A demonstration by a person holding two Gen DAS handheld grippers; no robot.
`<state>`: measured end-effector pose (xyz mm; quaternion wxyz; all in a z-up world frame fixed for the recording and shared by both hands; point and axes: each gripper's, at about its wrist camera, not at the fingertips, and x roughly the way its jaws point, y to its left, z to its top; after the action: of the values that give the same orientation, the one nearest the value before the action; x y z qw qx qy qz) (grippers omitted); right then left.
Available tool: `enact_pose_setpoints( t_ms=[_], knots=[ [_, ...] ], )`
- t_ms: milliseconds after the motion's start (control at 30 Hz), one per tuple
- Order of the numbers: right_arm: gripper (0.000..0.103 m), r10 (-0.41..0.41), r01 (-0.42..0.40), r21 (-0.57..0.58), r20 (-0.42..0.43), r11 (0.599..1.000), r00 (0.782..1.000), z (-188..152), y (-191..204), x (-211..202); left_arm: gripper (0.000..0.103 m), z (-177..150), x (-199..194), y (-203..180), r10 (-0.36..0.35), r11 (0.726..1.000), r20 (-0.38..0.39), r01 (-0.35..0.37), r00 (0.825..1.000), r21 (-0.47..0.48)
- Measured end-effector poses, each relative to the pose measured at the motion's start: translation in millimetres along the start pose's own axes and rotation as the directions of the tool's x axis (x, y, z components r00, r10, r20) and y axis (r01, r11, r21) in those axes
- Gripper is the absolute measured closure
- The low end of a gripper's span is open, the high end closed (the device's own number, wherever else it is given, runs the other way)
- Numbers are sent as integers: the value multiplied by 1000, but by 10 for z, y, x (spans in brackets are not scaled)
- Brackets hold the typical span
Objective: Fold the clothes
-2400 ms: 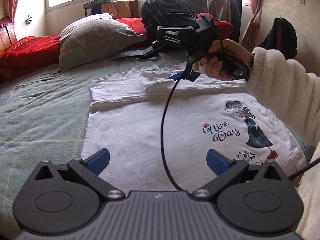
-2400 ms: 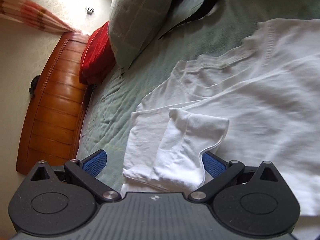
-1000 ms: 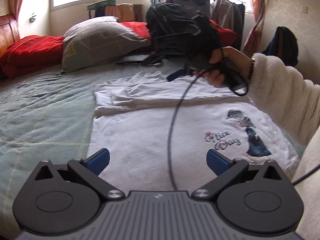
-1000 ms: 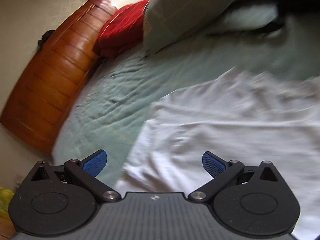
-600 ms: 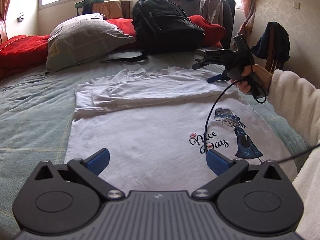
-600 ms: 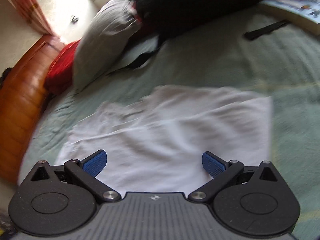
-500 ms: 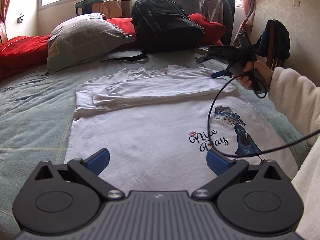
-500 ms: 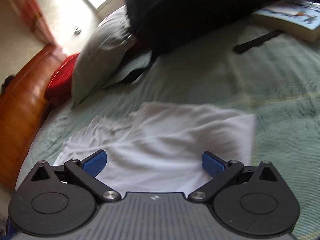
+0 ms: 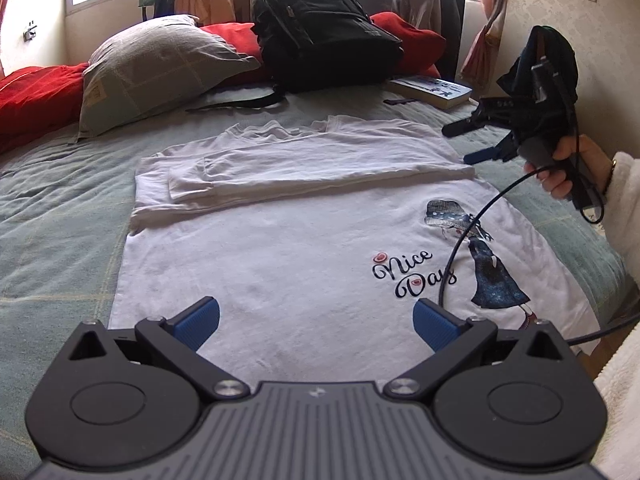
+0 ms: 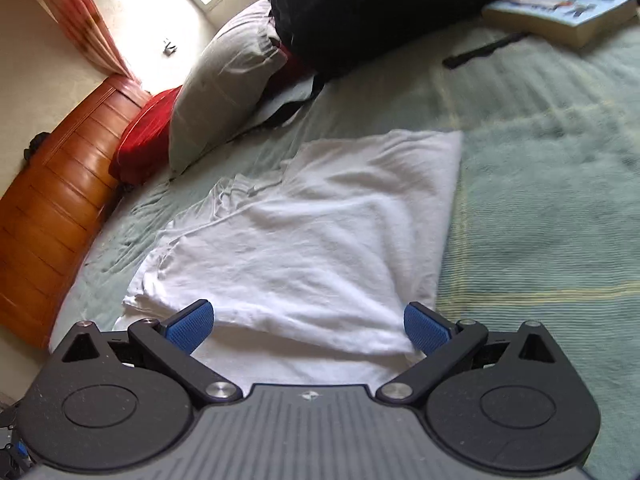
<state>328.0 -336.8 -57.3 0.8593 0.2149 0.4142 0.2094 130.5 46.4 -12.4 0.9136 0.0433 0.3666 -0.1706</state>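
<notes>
Left gripper [image 9: 316, 320]: jaws spread wide, empty, hovering above near hem of white T-shirt [image 9: 280, 248]. T-shirt flat on green bedspread [image 9: 52, 216], far side folded inward, left edge straight, bare bedspread beyond. Pillow [image 9: 152, 64], black backpack [image 9: 320, 32] and book [image 9: 432, 88] well behind collar side. Right gripper [image 9: 468, 142]: released, empty, held in hand [image 9: 568, 172] past the shirt's right edge.
</notes>
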Motion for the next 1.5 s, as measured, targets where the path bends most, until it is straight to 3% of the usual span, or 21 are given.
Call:
enact_pose_setpoints(
  t_ms=[200,433,500,533,633,767,933,1033,1267,1367,1500],
  knots=[
    [0,49,-47,-37,66,998,997,433,-15,178,1,48,-8,-27,17,1000,12,-17,1000,-5],
    [0,-92,93,-3,56,996,994,766,-371,598,1,20,5,15,44,999,-13,-44,999,3],
    [0,-183,187,-37,91,982,979,860,-303,499,1,34,18,52,60,998,-18,-60,998,11],
    [0,-179,185,-56,103,981,979,872,-244,414,1,48,31,73,66,998,-19,-66,998,17],
    [0,-125,136,-131,92,982,988,825,-10,182,1,90,90,136,78,997,-21,-77,997,31],
    [0,-100,109,-300,44,948,994,594,388,71,1,134,236,225,79,996,-37,-78,996,30],
    [0,35,-36,-267,-8,963,999,680,608,287,1,95,283,256,92,996,-55,-92,994,-10],
    [0,57,-63,-210,-35,976,998,844,678,622,1,50,251,254,86,996,-50,-88,995,-29],
    [0,-85,70,-131,-110,989,990,1051,452,1513,1,0,240,353,85,992,-46,-89,995,-85],
    [0,-149,140,-139,-58,980,987,1065,289,1550,1,-2,241,427,107,990,-41,-110,993,-86],
    [0,-187,163,-214,-97,963,978,1054,706,1669,1,44,221,508,140,987,-15,-141,990,-80]
  ],
)
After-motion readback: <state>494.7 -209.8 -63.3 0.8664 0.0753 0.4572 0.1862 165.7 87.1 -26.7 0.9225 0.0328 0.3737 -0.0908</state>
